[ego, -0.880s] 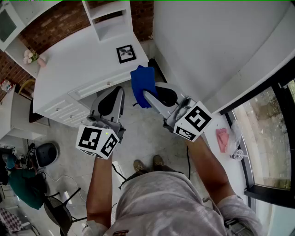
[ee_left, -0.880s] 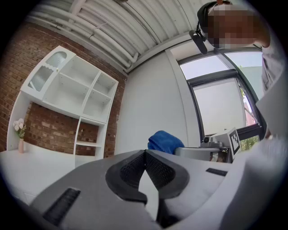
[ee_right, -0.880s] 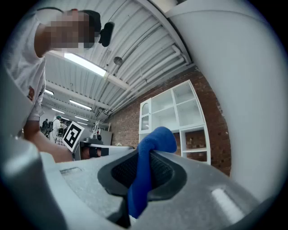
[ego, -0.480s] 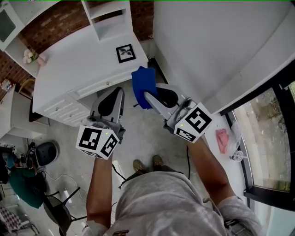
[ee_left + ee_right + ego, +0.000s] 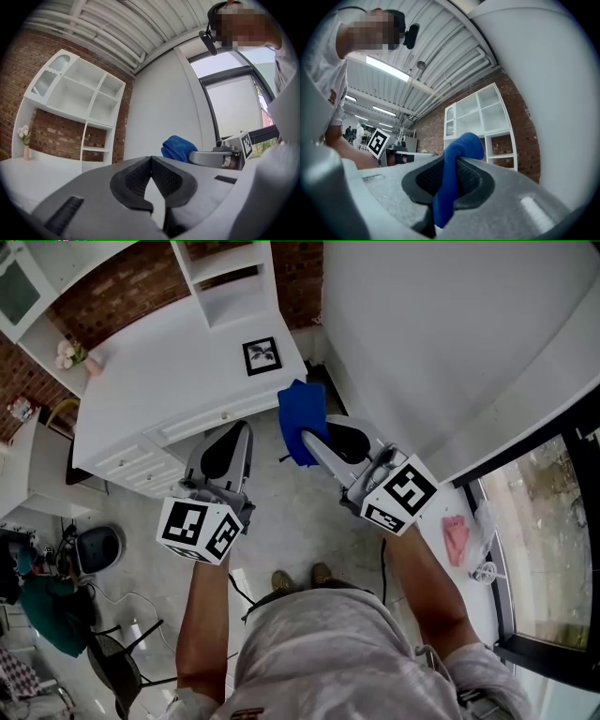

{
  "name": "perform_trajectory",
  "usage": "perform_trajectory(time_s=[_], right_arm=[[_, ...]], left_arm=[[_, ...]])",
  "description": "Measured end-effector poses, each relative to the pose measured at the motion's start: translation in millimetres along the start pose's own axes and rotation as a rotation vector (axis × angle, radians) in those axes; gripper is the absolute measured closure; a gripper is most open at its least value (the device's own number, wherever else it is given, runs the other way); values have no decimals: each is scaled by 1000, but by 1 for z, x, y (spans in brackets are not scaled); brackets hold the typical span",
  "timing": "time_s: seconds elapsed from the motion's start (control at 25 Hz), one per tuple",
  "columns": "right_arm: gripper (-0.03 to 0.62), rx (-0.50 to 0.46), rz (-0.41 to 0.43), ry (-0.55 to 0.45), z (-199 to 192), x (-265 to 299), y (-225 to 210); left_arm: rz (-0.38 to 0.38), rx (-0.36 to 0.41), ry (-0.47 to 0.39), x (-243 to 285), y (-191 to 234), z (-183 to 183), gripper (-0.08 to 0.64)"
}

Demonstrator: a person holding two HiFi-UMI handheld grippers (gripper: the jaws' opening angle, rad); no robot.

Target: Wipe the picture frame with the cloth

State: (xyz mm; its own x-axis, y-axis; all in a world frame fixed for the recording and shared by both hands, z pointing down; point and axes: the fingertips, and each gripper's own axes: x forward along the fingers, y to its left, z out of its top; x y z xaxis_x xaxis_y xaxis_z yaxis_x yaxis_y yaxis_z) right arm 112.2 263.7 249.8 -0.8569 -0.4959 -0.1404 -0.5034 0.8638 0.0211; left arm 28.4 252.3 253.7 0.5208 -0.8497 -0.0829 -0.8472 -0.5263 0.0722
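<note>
Picture frame (image 5: 262, 356) sits on white desk (image 5: 150, 381), upper ctr. Your right gripper (image 5: 307, 439) pinches blue cloth (image 5: 302, 413); left gripper (image 5: 245, 430) pressed together, empty, lower-left of cloth.

- Two grippers, at the centre of the head view: the left gripper (image 5: 244, 427) and the right gripper (image 5: 307, 435).
- One blue cloth (image 5: 302, 409), upper centre.
- One picture frame (image 5: 262, 355), upper centre.
- One white desk (image 5: 159, 381), upper left.
- One flower vase (image 5: 70, 354), upper left.
- Two shoes (image 5: 281, 577), lower centre.
</note>
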Motion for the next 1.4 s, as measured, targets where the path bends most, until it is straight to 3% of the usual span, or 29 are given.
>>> perform_trajectory(time_s=[0.64, 1.04, 1.4], right_arm=[[546, 13, 21, 8, -14, 15, -53], [545, -9, -8, 68, -39, 114, -106], [545, -6, -92, 102, -62, 211, -166]], left_arm=[[92, -2, -4, 25, 46, -9, 560], [67, -3, -15, 80, 152, -18, 560], [-16, -38, 8, 144, 255, -29, 560]])
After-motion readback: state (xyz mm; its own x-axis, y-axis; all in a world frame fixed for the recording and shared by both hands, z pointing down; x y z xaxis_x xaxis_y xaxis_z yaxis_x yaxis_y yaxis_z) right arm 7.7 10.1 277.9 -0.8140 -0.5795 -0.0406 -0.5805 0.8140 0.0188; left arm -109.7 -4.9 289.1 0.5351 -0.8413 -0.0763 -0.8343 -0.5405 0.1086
